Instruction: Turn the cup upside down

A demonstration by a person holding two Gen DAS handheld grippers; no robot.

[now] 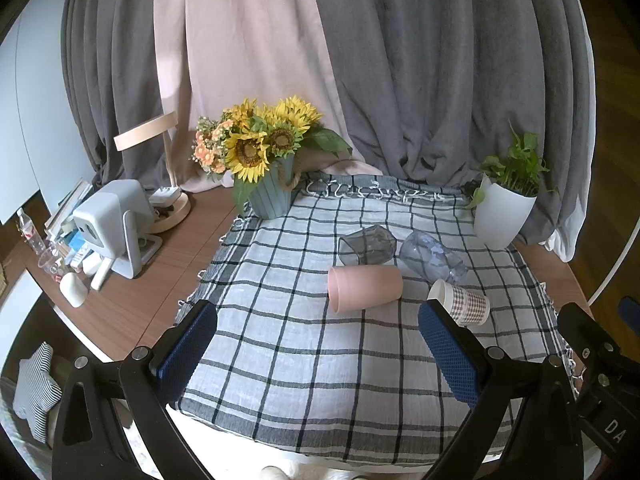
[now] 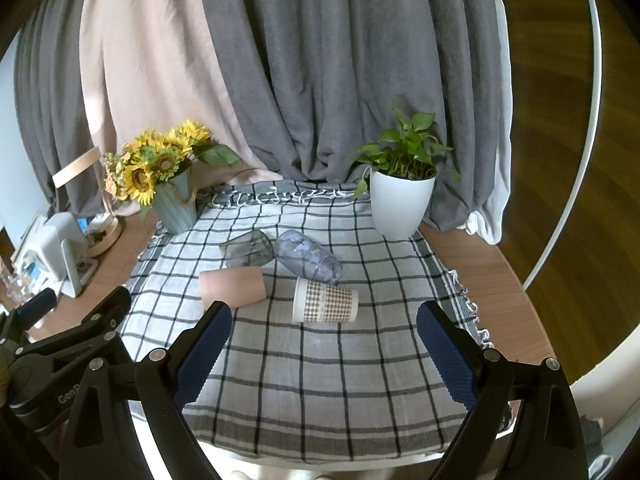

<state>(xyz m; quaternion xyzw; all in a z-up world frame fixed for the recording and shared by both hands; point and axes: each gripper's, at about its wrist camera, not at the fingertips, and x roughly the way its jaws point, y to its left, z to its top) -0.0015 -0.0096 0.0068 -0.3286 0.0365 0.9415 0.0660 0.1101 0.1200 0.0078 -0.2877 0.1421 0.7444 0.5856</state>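
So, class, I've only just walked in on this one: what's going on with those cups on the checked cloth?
A person holds a two-finger gripper in each hand, and both the left gripper and the right gripper hang open above the near part of the checked cloth, gripping nothing. Four cups lie on their sides further back: a pink cup, a patterned paper cup, a grey glass and a clear bluish cup. None has been flipped upside down yet.

Four cups lie centre frame: one pink plastic cup (image 2: pixel 233 287), one checked paper cup (image 2: pixel 325 300), two clear glass tumblers (image 2: pixel 247 249). Two potted plants (image 2: pixel 401 200) stand behind.
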